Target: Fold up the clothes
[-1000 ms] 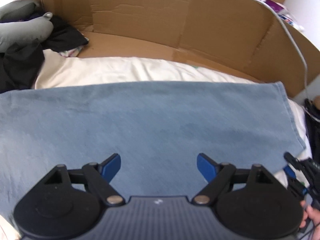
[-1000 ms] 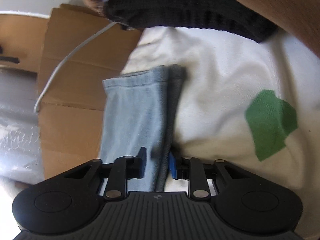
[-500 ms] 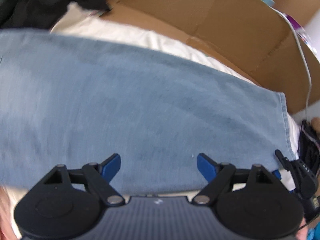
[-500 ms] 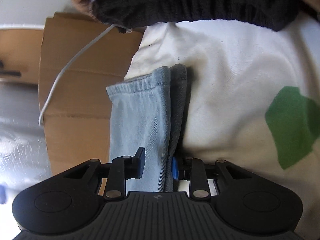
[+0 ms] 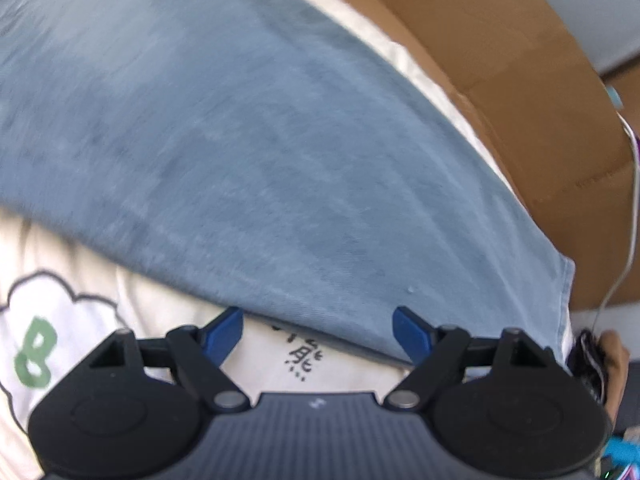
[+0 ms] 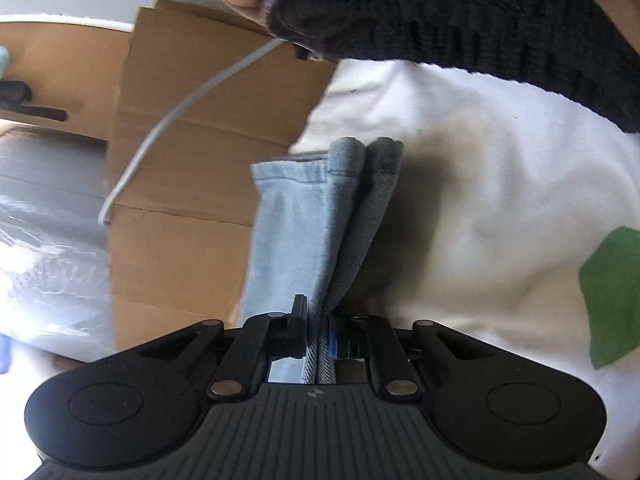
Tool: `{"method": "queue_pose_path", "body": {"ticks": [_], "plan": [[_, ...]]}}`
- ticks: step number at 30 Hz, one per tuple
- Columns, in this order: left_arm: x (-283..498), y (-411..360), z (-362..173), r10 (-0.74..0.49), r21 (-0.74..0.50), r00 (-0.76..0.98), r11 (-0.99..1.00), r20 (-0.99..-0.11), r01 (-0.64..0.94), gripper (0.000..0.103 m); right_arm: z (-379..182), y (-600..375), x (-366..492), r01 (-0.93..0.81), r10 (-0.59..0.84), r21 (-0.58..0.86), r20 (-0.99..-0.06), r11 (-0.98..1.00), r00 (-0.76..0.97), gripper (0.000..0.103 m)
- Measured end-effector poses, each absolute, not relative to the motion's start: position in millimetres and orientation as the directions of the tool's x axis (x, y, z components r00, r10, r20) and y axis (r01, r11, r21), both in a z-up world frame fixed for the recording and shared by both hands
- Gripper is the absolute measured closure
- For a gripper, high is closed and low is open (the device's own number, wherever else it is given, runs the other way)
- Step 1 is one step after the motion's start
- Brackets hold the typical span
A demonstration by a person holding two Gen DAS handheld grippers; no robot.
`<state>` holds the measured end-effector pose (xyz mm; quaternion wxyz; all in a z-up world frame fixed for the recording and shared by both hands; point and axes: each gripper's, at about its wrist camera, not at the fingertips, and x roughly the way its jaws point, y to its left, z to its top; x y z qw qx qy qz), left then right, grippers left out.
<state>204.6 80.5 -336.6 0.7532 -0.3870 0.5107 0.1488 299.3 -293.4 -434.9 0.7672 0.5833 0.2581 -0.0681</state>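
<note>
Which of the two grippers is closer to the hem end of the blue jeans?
Right. The right gripper has just closed on the jeans beside the hem. The left gripper, open, hovers at the long edge of the jeans, farther from it.

On the white sheet [image 5: 100, 280] in the left wrist view we read a green figure 8 [image 5: 34, 354] inside a grey cloud outline. Lower down on the same sheet we see small black handwritten characters [image 5: 298, 354], partly under the edge of the blue jeans [image 5: 240, 140]; we cannot make them out.
</note>
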Motion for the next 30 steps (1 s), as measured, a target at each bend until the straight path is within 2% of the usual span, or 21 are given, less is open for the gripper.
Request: {"method": "queue_pose_path", "body": {"ticks": [2, 7, 11, 15, 23, 30], "plan": [[199, 87, -342, -0.173, -0.442, 0.435, 0.613, -0.884, -0.654, 0.022, -439, -293, 304, 0.421, 0.196, 0.844, -0.499, 0.332, 0.844, 0.081], [191, 99, -345, -0.164, -0.472, 0.467, 0.557, -0.869, -0.684, 0.022, -447, -293, 309, 0.412, 0.192, 0.839, -0.497, 0.356, 0.846, 0.079], [182, 108, -352, -0.166, -0.53, 0.519, 0.47, -0.838, -0.706, 0.021, -442, -292, 315, 0.406, 0.221, 0.83, -0.508, 0.382, 0.832, 0.097], [173, 109, -356, -0.187, -0.586, 0.566, 0.423, -0.803, -0.691, 0.017, -431, -294, 312, 0.394, 0.229, 0.842, -0.493, 0.37, 0.839, 0.096], [136, 114, -375, -0.194, -0.726, 0.699, 0.181, -0.688, -0.663, 0.019, -414, -297, 316, 0.387, 0.262, 0.863, -0.476, 0.326, 0.84, 0.096], [111, 104, -387, -0.181, -0.798, 0.778, 0.082, -0.601, -0.597, 0.022, -386, -299, 332, 0.356, 0.303, 0.864, -0.467, 0.355, 0.831, 0.096]]}}
